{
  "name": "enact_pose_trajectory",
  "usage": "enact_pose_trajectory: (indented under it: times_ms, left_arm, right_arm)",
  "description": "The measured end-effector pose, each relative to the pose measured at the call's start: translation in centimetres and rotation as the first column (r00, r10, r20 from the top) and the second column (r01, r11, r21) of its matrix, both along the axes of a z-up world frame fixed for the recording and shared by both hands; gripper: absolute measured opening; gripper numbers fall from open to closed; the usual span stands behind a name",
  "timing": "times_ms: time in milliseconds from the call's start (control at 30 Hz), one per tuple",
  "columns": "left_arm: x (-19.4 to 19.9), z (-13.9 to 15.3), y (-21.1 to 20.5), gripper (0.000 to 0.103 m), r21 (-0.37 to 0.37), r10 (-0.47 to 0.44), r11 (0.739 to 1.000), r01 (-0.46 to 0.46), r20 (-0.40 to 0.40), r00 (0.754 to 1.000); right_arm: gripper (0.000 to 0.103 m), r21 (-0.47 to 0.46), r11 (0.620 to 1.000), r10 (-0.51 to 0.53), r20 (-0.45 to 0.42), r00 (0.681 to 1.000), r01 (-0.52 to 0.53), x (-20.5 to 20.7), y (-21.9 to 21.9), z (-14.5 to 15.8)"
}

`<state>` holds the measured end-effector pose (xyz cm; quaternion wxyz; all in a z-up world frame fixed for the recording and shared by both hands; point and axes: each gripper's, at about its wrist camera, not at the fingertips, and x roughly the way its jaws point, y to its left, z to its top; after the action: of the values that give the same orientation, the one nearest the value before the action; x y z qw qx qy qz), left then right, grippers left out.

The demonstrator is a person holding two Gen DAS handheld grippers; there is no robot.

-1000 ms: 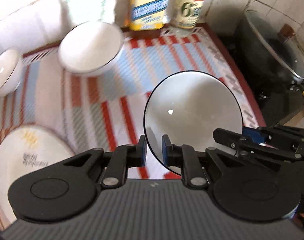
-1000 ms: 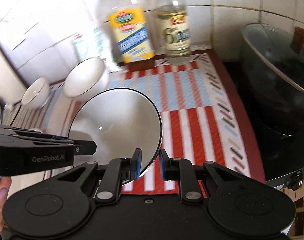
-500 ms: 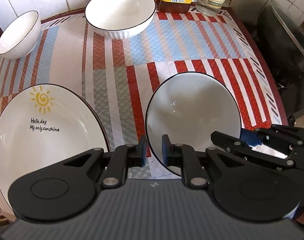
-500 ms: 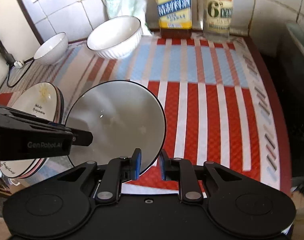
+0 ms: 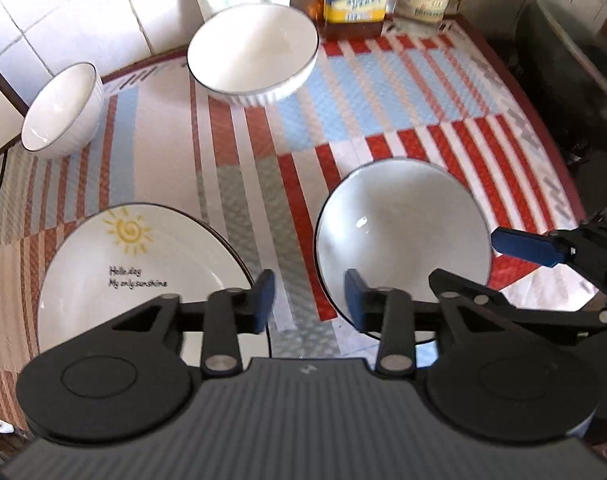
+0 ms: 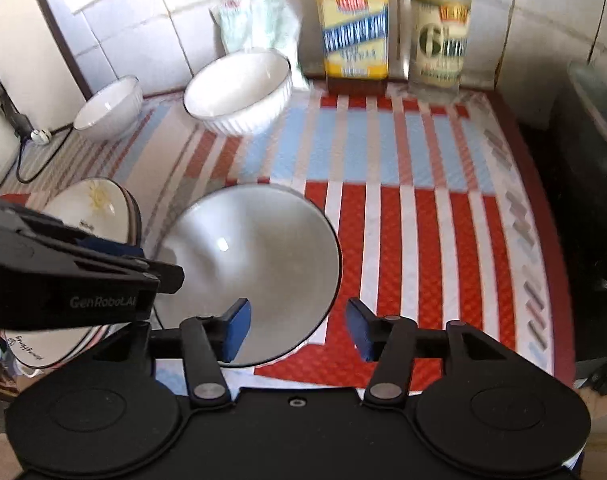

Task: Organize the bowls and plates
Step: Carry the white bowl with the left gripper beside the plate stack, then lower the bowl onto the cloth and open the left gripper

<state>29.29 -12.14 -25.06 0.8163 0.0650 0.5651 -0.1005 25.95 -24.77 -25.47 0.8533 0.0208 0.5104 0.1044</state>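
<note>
left gripper point(image 5: 308, 295) spread, right gripper point(image 6: 297, 330) (likewise) spread

A home kitchen: white wall tiles point(image 6: 151, 20) rise behind the striped mat point(image 6: 415, 184), oil bottles point(image 6: 355, 28) at its far edge, a lidded pot point(image 5: 575, 60) beside it

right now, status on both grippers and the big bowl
Left gripper open, right gripper open, neither gripping. Big bowl down on the striped mat, beside the sun plate. Nothing in the way.
</note>
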Motion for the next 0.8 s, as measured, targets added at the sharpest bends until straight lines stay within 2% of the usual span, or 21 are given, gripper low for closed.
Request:
enact_pose_trajectory:
  times_ms: [67, 167, 367, 533, 800]
  left_arm:
    - [0.2, 1.0, 0.5, 0.041, -0.011, 0.009, 1.000, -0.009, 0.004, 1.000]
    - [0.2, 2.8, 0.9, 0.041, 0.004, 0.016, 1.000, -0.016, 0.029, 0.999]
    - [0.3, 6.6, 2.8, 0.048, -0.016, 0.011, 1.000, -0.010, 0.064, 0.998]
    - [0.3, 8.7, 5.4, 0.049, -0.092, -0.015, 0.996, 0.021, 0.065, 0.998]
    - [0.7, 12.6, 10.3, 0.049, -0.154, -0.085, 0.982, 0.111, 0.166, 0.982]
  right_arm:
    - [0.063, -0.007, 1.000, 0.012, 0.031, 0.999, -0.011, -0.4, 0.1, 1.0]
    - [0.064, -0.012, 1.000, 0.007, 0.073, 0.997, -0.006, -0.9, 0.1, 2.5]
    - [0.064, 0.001, 0.999, 0.032, 0.144, 0.989, -0.033, -2.2, 0.3, 5.5]
    - [0.064, 0.008, 0.999, 0.051, 0.186, 0.981, -0.053, -3.1, 1.1, 7.8]
    - [0.064, -0.021, 0.999, 0.047, 0.250, 0.967, -0.043, -2.9, 4.1, 10.8]
